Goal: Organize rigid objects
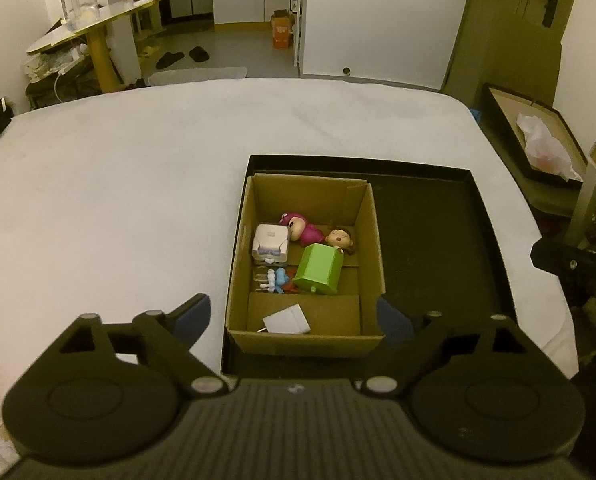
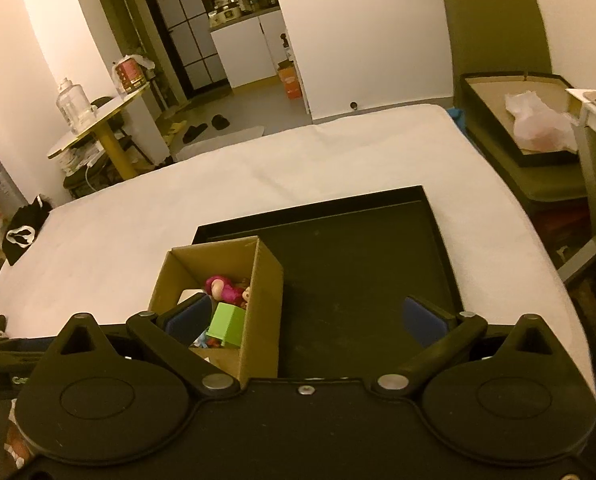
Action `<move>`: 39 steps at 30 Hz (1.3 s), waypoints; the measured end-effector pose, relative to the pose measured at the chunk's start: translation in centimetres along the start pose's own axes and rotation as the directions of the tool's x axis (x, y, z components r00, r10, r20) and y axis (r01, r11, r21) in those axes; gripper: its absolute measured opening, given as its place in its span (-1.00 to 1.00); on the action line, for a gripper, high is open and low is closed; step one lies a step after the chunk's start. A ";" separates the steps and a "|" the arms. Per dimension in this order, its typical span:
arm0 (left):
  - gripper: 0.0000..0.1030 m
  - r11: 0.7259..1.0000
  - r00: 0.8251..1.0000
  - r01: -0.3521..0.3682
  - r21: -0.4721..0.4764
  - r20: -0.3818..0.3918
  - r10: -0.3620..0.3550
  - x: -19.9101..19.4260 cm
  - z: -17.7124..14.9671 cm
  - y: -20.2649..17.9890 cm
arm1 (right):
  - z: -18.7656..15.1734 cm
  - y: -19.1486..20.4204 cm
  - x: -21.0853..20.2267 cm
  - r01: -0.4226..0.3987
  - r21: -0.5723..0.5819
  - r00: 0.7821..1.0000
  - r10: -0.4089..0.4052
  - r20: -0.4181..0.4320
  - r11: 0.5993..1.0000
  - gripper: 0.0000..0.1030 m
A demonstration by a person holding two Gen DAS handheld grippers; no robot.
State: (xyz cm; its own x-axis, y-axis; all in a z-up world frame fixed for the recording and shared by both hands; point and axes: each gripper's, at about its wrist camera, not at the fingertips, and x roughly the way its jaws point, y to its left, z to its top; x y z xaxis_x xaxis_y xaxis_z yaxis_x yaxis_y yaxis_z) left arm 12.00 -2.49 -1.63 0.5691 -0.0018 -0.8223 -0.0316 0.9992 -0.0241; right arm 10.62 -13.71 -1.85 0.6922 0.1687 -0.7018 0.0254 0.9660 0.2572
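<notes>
A brown cardboard box (image 1: 371, 240) stands in the left part of a black tray (image 1: 437, 240) on a white bed. In it lie a pink doll (image 1: 301, 228), a brown-haired doll (image 1: 339, 238), a green box (image 1: 319, 268), a white device (image 1: 270, 244), small blue and white toys (image 1: 276, 279) and a white charger (image 1: 288, 319). My left gripper (image 1: 294, 316) is open and empty above the box's near edge. My right gripper (image 2: 305, 318) is open and empty over the tray (image 2: 361, 264), its left finger at the box (image 2: 264, 292). The pink doll (image 2: 226, 290) and green box (image 2: 228, 324) show there.
The white bed (image 1: 118, 184) spreads left and behind the tray. A dark box holding a plastic bag (image 1: 545, 144) stands at the right of the bed. A round side table (image 1: 90, 28) with a jar stands at the far left. The right gripper's tip (image 1: 565, 264) shows at the right edge.
</notes>
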 end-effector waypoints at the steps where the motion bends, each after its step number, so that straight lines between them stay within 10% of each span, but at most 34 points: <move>1: 0.86 1.000 1.000 0.003 -0.001 0.001 -0.003 -0.3 -0.1 0.0 | 0.0 -0.1 -0.3 0.006 0.001 1.000 -0.006 -0.001 1.000 1.00; 39: 0.89 0.997 0.998 0.061 0.046 0.019 -0.062 -7.7 -4.7 0.2 | -4.6 0.7 -8.9 0.118 -0.042 0.990 -0.121 -0.075 0.992 1.00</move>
State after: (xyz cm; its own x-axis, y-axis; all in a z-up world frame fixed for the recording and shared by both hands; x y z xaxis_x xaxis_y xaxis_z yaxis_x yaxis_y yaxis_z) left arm 3.73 -2.42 1.99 0.5854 -0.0629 -0.8083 0.0412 0.9980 -0.0478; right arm 1.20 -13.63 1.56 0.6282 0.0646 -0.7754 0.0768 0.9865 0.1445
